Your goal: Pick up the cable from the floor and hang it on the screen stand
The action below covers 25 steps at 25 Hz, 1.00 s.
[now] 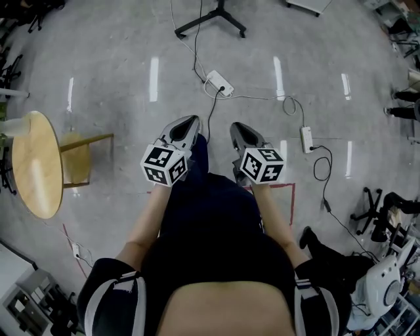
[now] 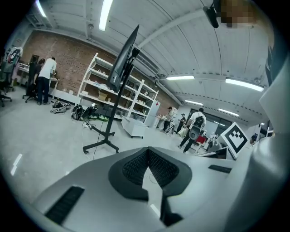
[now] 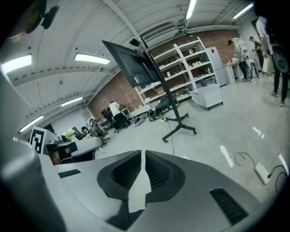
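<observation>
The cable [image 1: 262, 98] lies on the grey concrete floor ahead of the person, not held by either tool: a thin white line that leaves a white power strip [image 1: 220, 83], runs toward the right of the head view, curls into a small loose loop and ends at a second power strip [image 1: 306, 139]. A thinner black lead [image 1: 195, 56] runs from the first strip up toward the black legs of the screen stand [image 1: 213, 20], which is well apart from both grippers. In the right gripper view the same white cable [image 3: 240, 158] shows as a pale loop on the floor beside a strip, with the screen stand [image 3: 171, 108] beyond it carrying its dark, tilted screen [image 3: 127, 63]. The left gripper [image 1: 190, 121] has its ribbed black pads closed tip to tip with nothing between them, as the left gripper view shows [image 2: 148, 152]. The right gripper [image 1: 237, 126] is likewise closed down to a hairline slit and empty [image 3: 143, 154]. The two are held side by side, just apart, over the person's dark clothing. A round wooden table [image 1: 36, 164] stands off to the left
</observation>
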Available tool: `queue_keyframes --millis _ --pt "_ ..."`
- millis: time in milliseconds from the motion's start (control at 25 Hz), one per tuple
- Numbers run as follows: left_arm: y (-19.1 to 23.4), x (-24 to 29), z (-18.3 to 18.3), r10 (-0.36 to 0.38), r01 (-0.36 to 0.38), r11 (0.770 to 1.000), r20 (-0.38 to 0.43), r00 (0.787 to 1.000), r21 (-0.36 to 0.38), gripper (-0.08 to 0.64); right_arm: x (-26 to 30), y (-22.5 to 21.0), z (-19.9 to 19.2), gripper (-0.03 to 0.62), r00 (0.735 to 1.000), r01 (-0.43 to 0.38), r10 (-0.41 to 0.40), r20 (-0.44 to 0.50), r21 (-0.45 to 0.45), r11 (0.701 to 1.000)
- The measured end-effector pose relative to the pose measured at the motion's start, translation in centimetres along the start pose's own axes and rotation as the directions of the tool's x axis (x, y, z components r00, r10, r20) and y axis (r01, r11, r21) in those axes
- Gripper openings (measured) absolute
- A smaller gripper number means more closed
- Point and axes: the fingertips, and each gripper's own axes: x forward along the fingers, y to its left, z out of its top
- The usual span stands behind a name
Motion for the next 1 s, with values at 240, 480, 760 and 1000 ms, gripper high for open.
queue_keyframes --millis 240,480,760,1000 --pt "4.2 3.8 4.0 -0.013 0.014 1.000 -0.016 1.000 0.011 0.006 4.7 -1.1 5.3 0.029 1.000 0.018 -0.018 0.002 0.008 1.000" --pt "8.9 7.2 7.1 -0.023 0.024 0.999 -0.028 0.999 0.023 0.006 9.8 -1.3 9.5 0.029 1.000 0.018 -0.018 0.005 0.004 1.000" --pt "12.2 10.4 10.2 -0.047 0.048 0.997 -0.032 0.998 0.056 0.006 13.5 -2.2 12.9 0.029 0.999 0.023 -0.024 0.032 0.030 0.999" --pt "12.5 12.3 10.7 -0.082 0.086 0.994 -0.064 0.995 0.070 0.006 14.6 -3.2 15.0 0.029 0.998 0.020 -0.022 0.055 0.026 0.999"
